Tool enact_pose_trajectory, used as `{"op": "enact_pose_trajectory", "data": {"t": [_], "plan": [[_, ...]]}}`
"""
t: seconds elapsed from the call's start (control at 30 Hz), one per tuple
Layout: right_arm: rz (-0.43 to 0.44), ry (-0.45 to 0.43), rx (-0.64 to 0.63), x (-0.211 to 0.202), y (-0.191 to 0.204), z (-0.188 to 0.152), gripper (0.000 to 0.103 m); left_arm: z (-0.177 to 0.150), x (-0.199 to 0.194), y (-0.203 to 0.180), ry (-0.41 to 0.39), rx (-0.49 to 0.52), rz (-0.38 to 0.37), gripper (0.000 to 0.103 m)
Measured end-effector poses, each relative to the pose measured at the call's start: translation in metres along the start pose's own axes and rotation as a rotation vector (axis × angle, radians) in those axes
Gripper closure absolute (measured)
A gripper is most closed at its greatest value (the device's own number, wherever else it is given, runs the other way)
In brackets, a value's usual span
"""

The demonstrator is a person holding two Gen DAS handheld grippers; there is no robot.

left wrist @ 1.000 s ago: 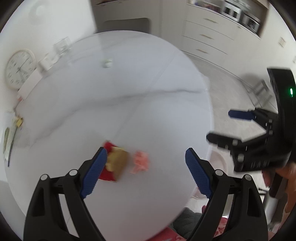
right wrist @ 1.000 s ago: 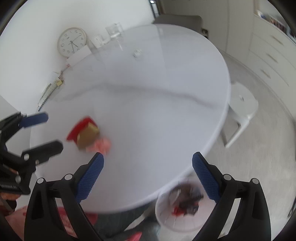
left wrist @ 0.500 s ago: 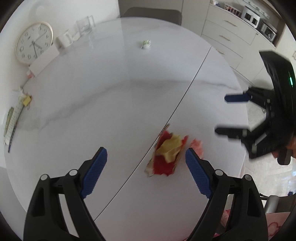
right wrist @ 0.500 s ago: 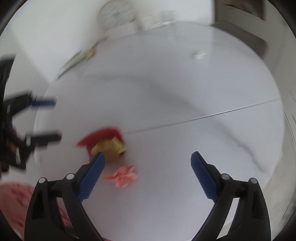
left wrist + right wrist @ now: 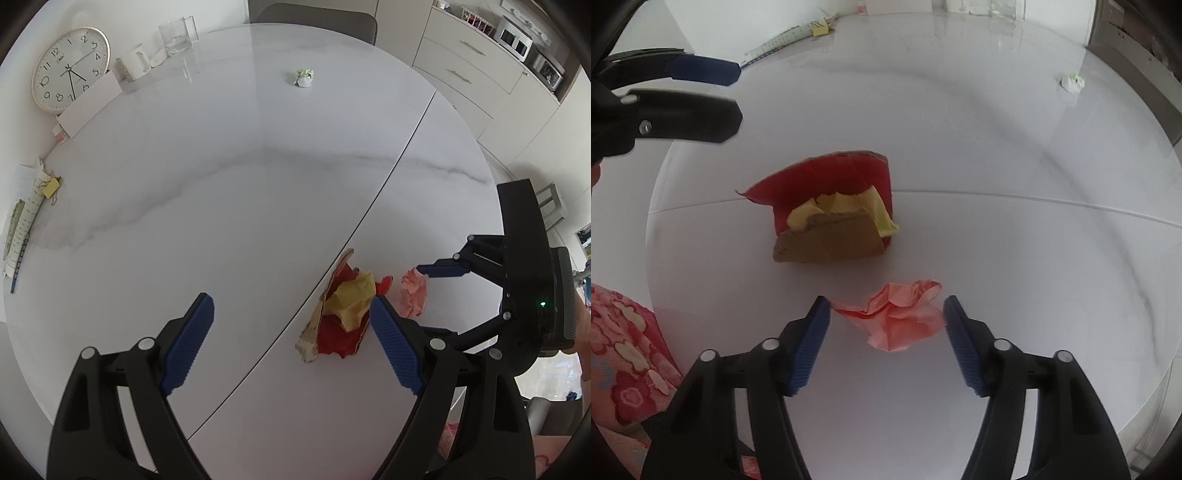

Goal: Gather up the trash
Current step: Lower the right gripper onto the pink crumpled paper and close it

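the worktop (image 5: 229, 192), round, white and grey-veined with one thin seam across it, fills both of my wrist views. along its far edge stand a wall clock (image 5: 70, 70), a clear glass container (image 5: 177, 33) and a white mug (image 5: 135, 62); papers with a yellow note (image 5: 50, 186) lie at its left rim.

my left gripper (image 5: 291, 332) hangs over the near part of the worktop, jaws spread wide and empty. the torn red cardboard box (image 5: 338, 321), holding crumpled yellow paper (image 5: 352, 299), lies between its fingers, close against the inner side of the right-hand one and well apart from the left-hand one; neither pad presses on it.

my right gripper (image 5: 886, 328) points steeply down at the crumpled pink paper (image 5: 897, 317). its jaws have just been closing, and the pink paper lies between them. the right-hand pad stands at the paper's edge, a pointed corner of the paper reaches to just beside the left-hand pad, and i cannot tell whether either touches; the wad is not squeezed, so the gripper is not yet gripping it. from the left wrist view the same pink paper sits just right of the red box, with one blue finger of the right gripper above it.

in the right wrist view the red box stands beyond the pink paper, apart from it, its brown flap facing me.

a small green-and-white paper wad (image 5: 304, 76) lies far across the worktop, well apart from both grippers.
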State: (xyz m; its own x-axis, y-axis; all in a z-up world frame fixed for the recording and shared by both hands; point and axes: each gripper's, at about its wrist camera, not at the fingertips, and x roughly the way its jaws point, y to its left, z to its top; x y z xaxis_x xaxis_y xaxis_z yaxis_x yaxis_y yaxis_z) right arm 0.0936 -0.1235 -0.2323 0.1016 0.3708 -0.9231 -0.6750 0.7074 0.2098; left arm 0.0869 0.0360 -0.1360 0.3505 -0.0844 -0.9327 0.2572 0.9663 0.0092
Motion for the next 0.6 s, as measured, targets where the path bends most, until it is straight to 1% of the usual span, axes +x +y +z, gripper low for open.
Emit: {"op": "enact_pose_trajectory", "data": {"t": [0.2,0.23,0.3,0.37,0.47,0.53,0.6], "plan": [[0.051,-0.023,0.065,-0.007,-0.017,0.001,0.046,0.013,0.006,-0.002,0.001,-0.012,0.008,0.020],[0.064,-0.029,0.084,-0.009,-0.021,0.000,0.050,0.015,0.007,-0.002,0.000,-0.013,0.007,0.020],[0.075,-0.034,0.114,-0.011,-0.028,-0.002,0.050,0.020,0.008,-0.002,-0.003,-0.014,0.008,0.020],[0.090,-0.028,0.135,-0.012,-0.035,-0.004,0.060,0.025,0.009,-0.002,-0.006,-0.013,0.002,0.020],[0.083,-0.014,0.141,-0.016,-0.033,-0.018,0.060,0.027,0.012,-0.004,-0.005,-0.012,0.002,0.020],[0.073,-0.006,0.146,-0.013,-0.037,-0.011,0.060,0.028,0.014,-0.005,0.000,-0.010,0.007,0.020],[0.099,-0.020,0.168,-0.015,-0.041,-0.012,0.059,0.028,0.014,-0.005,0.003,-0.012,0.008,0.020]]}}
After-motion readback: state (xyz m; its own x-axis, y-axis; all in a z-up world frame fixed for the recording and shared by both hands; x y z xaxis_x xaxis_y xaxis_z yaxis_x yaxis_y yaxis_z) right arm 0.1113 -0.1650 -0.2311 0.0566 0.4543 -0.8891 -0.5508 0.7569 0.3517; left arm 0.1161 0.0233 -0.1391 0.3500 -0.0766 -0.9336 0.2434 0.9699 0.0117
